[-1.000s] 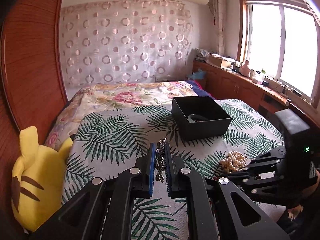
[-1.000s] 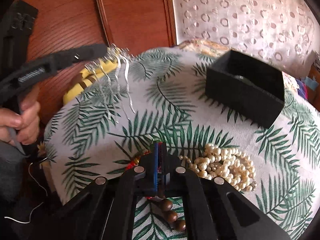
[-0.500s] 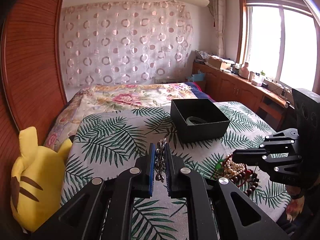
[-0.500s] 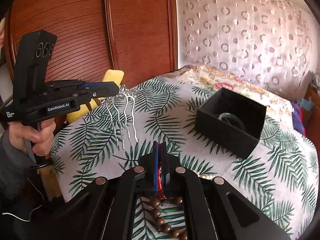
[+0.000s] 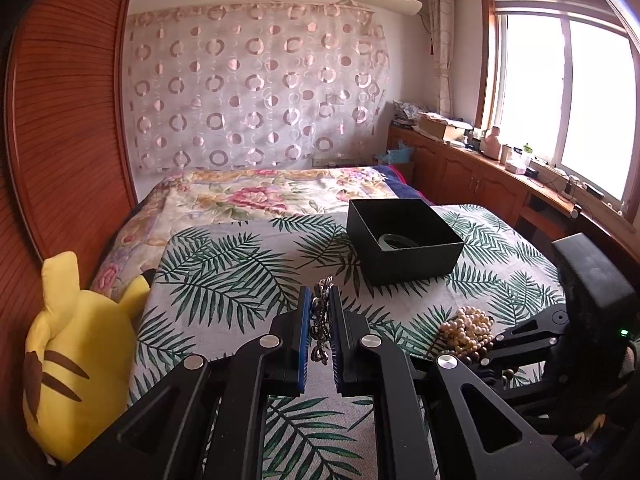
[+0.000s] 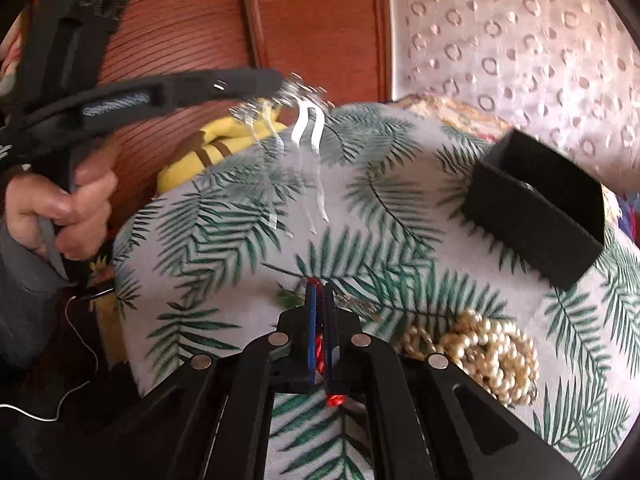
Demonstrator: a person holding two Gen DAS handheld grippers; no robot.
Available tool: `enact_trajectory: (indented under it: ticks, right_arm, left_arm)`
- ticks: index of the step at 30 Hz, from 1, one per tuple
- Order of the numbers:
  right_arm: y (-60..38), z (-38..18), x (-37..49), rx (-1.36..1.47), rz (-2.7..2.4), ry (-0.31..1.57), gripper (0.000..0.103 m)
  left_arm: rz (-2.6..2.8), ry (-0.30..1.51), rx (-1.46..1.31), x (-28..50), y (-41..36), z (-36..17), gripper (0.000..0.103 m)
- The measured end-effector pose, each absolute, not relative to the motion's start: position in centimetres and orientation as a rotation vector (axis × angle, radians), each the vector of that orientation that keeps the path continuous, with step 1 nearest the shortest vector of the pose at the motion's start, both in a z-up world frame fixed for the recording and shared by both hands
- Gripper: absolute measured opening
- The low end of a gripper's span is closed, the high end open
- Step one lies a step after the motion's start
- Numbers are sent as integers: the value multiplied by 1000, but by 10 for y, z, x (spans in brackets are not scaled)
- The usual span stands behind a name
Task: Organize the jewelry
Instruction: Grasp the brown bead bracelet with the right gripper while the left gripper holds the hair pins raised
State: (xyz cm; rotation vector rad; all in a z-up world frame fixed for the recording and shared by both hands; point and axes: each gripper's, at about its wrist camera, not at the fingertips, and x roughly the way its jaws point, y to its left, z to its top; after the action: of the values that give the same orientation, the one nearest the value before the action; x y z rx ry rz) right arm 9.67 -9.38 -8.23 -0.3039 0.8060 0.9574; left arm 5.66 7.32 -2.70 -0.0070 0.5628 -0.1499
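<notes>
**Jewelry pinched in both grippers above the leaf-print cloth**

Jewelry is clamped on both sides: the left gripper [image 5: 321, 312] pinches a silver hair comb [image 5: 320, 320] between its pads, and the right gripper [image 6: 320, 292] is pressed together on something red [image 6: 319, 350]. Pearl beads [image 6: 476, 346] lie just right of the right fingers; a black box [image 5: 402, 238] sits beyond them.

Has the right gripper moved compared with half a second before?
Yes. In the left wrist view the right gripper has sunk from above the pearl pile to low beside it. The black box stayed.
</notes>
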Motion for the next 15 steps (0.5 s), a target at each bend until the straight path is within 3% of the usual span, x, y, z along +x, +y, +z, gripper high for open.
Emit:
enact_trajectory:
  ticks: [15]
  right_arm:
    - [-123, -29, 106, -276, 849, 609, 4]
  left_arm:
    - [-154, 559, -5, 54, 72, -24, 8]
